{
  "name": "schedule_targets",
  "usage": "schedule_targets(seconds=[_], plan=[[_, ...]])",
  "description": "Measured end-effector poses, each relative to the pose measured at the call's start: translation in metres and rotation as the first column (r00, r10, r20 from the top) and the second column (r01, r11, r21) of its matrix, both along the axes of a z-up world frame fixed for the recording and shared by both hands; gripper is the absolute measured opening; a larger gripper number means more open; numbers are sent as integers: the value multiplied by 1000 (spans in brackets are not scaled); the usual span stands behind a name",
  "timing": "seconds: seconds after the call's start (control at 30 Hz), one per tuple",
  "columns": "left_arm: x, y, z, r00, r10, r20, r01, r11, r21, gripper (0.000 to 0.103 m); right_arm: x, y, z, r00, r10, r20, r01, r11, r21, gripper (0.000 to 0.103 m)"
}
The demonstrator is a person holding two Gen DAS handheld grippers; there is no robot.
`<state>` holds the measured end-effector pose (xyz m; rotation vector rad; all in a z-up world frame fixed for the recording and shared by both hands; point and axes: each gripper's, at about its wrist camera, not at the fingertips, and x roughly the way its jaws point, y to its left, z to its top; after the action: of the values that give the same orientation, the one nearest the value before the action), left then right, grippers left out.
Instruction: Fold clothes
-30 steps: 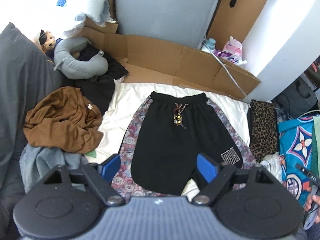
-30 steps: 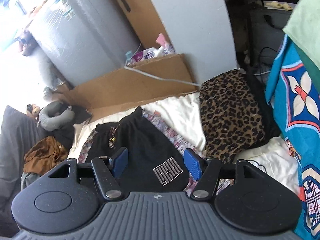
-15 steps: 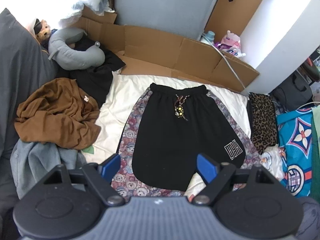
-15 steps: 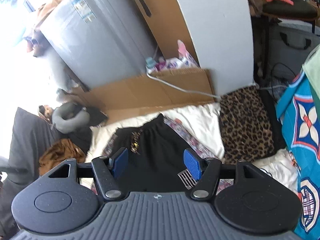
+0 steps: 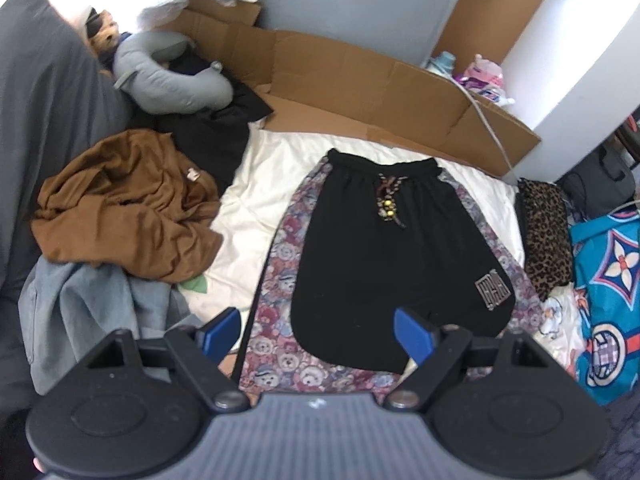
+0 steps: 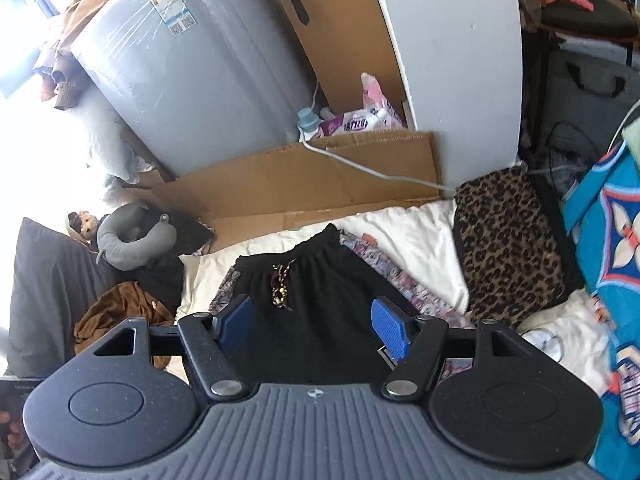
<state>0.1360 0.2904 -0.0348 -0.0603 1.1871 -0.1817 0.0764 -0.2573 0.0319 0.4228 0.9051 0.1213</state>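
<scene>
While flat — one black shorts [image 5: 396, 256].

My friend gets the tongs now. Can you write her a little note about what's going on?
Left tongs: open, holding nothing, above the near hem of the black shorts.
Right tongs: open, holding nothing, also over the shorts.
The shorts lie flat, waistband far, on a bear-print cloth on the white sheet.
No fold is made yet.
Left to do: fold the shorts, then maybe the crumpled brown garment and grey garment.
</scene>
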Motion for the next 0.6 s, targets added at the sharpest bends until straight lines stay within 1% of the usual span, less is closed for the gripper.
schedule_targets(seconds=[0.1, 0.2, 0.43, 0.6], plan=[[-3, 10, -13, 1000, 14, 8, -14, 1000, -2, 86, -4, 8, -19, 1000, -12, 11, 12, 1000, 6, 72], [-5, 18, -30, 999, 31, 10, -31, 1000, -7, 86, -10, 19, -45, 1000, -14, 11, 13, 1000, 29, 72], [-17, 28, -82, 998, 62, -2, -62, 998, -21, 85, -30, 50, -109, 1000, 8, 22, -9, 999, 44, 72], [-28, 37, -120, 995, 96, -11, -96, 994, -43, 85, -44, 71, -155, 999, 33, 7, -33, 999, 41, 72]])
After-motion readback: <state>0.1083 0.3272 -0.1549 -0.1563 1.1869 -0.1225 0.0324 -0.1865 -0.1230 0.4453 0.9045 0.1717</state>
